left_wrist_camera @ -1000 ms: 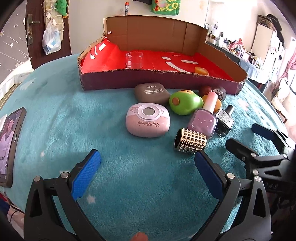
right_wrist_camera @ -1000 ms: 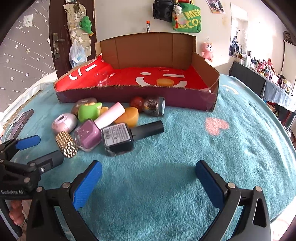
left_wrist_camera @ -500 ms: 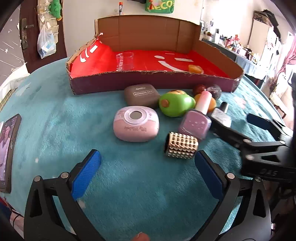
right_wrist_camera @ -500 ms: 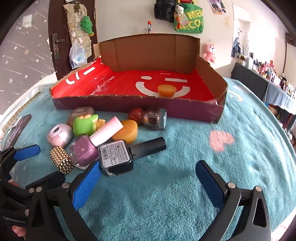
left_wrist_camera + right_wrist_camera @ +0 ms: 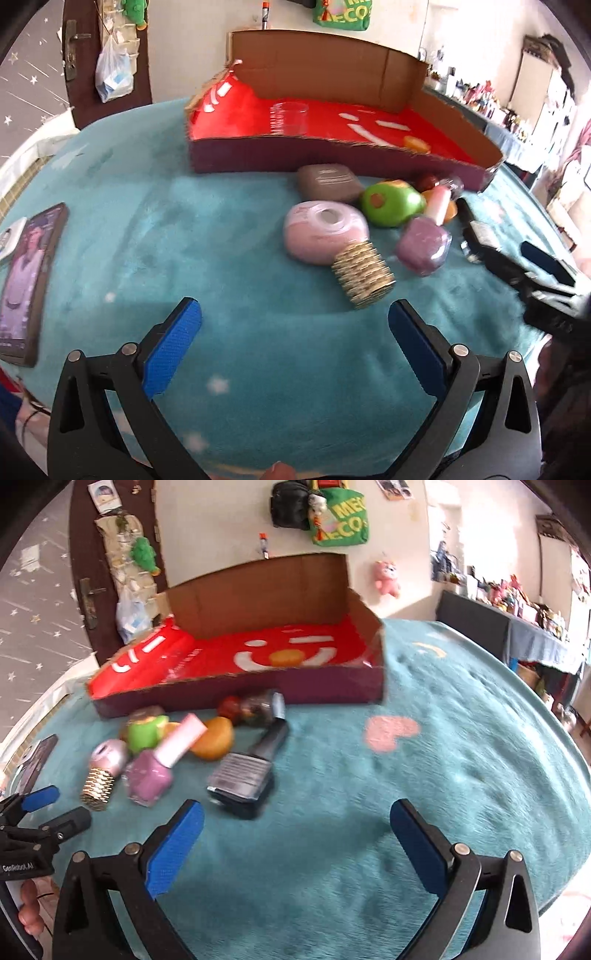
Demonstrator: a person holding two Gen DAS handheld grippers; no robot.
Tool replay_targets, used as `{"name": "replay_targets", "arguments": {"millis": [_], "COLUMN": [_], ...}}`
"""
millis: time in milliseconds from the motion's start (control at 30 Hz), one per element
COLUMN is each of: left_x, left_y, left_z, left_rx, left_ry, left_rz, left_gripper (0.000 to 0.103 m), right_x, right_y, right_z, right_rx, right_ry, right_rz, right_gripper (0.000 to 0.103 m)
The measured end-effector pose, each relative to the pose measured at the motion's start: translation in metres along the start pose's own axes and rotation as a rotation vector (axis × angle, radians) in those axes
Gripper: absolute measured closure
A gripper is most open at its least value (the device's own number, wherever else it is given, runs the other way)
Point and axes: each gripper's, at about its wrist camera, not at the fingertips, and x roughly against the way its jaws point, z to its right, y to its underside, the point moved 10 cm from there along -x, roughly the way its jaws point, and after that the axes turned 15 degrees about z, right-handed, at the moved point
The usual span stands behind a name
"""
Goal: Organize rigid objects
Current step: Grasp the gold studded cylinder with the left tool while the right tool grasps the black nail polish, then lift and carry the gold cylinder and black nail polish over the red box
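While the dark bottle (image 5: 243, 781) lies on its side on the teal rug (image 5: 443, 775), it sits at about 11 o'clock from the right gripper (image 5: 295, 845), just past the left blue fingertip (image 5: 173, 845) and not between the fingers. Both fingers are spread wide and hold nothing. Its white label is too blurry to read.

Next to it, at 10 o'clock, lie a pink bottle (image 5: 155, 771), an orange piece (image 5: 216, 738), a green toy (image 5: 144, 731), a round pink case (image 5: 325, 232) and a gold studded tube (image 5: 364, 275). That tube rests near the left gripper (image 5: 295, 347), at 1 o'clock, and this gripper is wide open and empty too.

Behind the pile stands a cardboard box (image 5: 258, 594) with a red floor, a white smile, a clear cup (image 5: 290, 118) and an orange disc (image 5: 284, 658).

A green bag (image 5: 341, 524) on the wall shows "ECO". A phone (image 5: 26, 284) lies at 9 o'clock.
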Motion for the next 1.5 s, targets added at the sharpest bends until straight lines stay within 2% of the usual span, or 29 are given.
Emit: {"name": "replay_targets", "arguments": {"millis": [67, 133, 200, 500, 600, 667, 800, 867, 967, 1033, 1067, 1333, 1500], "left_x": [-0.004, -0.009, -0.011, -0.016, -0.015, -0.012, -0.009, -0.009, -0.006, -0.005, -0.004, 0.007, 0.014], "left_y": [-0.002, -0.003, -0.005, -0.007, -0.007, -0.008, -0.009, -0.009, -0.008, -0.008, -0.008, -0.012, -0.026], "left_z": [0.006, 0.006, 0.005, 0.004, 0.005, 0.004, 0.002, 0.004, 0.007, 0.007, 0.007, 0.008, 0.012], "left_rx": [0.017, 0.030, 0.039, 0.044, 0.026, 0.025, 0.023, 0.020, 0.019, 0.022, 0.027, 0.046, 0.038], "left_ry": [-0.006, -0.035, -0.052, -0.131, -0.151, -0.151, -0.142, -0.131, -0.109, -0.094, -0.086, -0.051, -0.033], "left_rz": [0.014, 0.012, 0.024, 0.070, 0.089, 0.106, 0.119, 0.123, 0.123, 0.122, 0.121, 0.131, 0.168], "left_gripper": [0.000, 0.000, 0.000, 0.002, 0.014, 0.029, 0.045, 0.062, 0.077, 0.079, 0.079, 0.079, 0.079], "right_x": [-0.005, -0.011, -0.016, -0.027, -0.026, -0.024, -0.022, -0.024, -0.025, -0.024, -0.023, -0.008, 0.005], "right_y": [-0.003, -0.005, -0.006, -0.005, -0.003, -0.003, -0.002, -0.003, -0.003, -0.003, -0.003, -0.003, -0.014], "right_z": [-0.003, -0.004, -0.006, -0.015, -0.013, -0.011, -0.009, -0.009, -0.012, -0.014, -0.014, -0.015, -0.023], "right_rx": [0.007, -0.013, -0.031, -0.006, 0.011, 0.011, 0.003, 0.008, 0.015, 0.026, 0.033, -0.046, -0.050], "right_ry": [0.011, 0.014, 0.006, 0.023, 0.031, 0.028, 0.032, 0.043, 0.047, 0.042, 0.041, -0.046, -0.088], "right_rz": [0.009, 0.011, 0.003, -0.005, -0.005, -0.005, -0.001, 0.002, 0.006, 0.007, 0.006, -0.004, 0.025], "right_gripper": [0.001, 0.007, 0.017, 0.027, 0.032, 0.034, 0.039, 0.039, 0.046, 0.060, 0.061, 0.062, 0.063]}}
